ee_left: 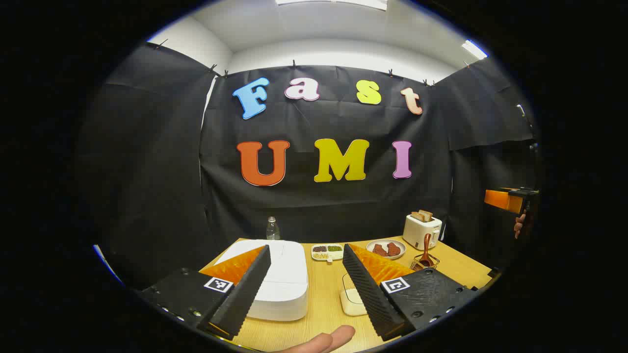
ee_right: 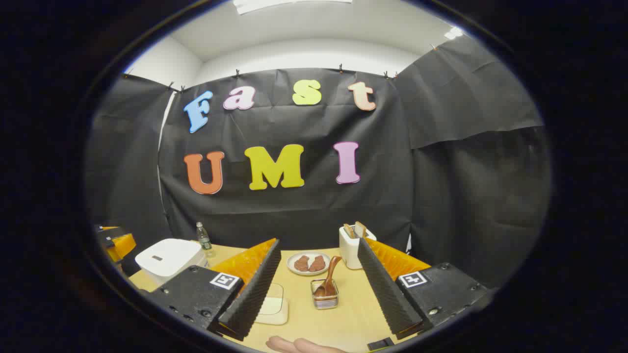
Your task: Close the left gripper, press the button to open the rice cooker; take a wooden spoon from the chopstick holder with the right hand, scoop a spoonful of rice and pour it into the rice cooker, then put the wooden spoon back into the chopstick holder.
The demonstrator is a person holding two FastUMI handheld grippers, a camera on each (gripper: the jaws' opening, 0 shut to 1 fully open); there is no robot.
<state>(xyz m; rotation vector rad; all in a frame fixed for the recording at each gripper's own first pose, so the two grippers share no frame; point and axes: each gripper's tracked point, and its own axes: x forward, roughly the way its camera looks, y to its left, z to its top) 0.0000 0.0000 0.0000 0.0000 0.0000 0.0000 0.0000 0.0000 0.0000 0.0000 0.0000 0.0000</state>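
Observation:
The white rice cooker point(ee_left: 279, 277) sits lid-down on the wooden table, just ahead of my left gripper point(ee_left: 306, 289), whose fingers stand wide open above the table with nothing between them. A clear tub of rice point(ee_left: 352, 300) lies by its right finger. The wooden spoon point(ee_right: 329, 279) stands in the small wire chopstick holder point(ee_right: 325, 295), straight ahead of my right gripper point(ee_right: 319, 299), which is open and holds nothing. In the right gripper view the rice cooker point(ee_right: 169, 257) is at far left and the rice tub point(ee_right: 272, 305) pokes out beside the left finger. The spoon and holder point(ee_left: 425, 259) also stand right of the left gripper.
A white toaster point(ee_right: 352, 247) with bread slices, a plate of brown food point(ee_right: 309, 263), a divided dish of grains point(ee_left: 327, 251) and a water bottle point(ee_left: 273, 228) line the back of the table point(ee_right: 343, 314). A fingertip point(ee_left: 324, 340) shows at the table's near edge.

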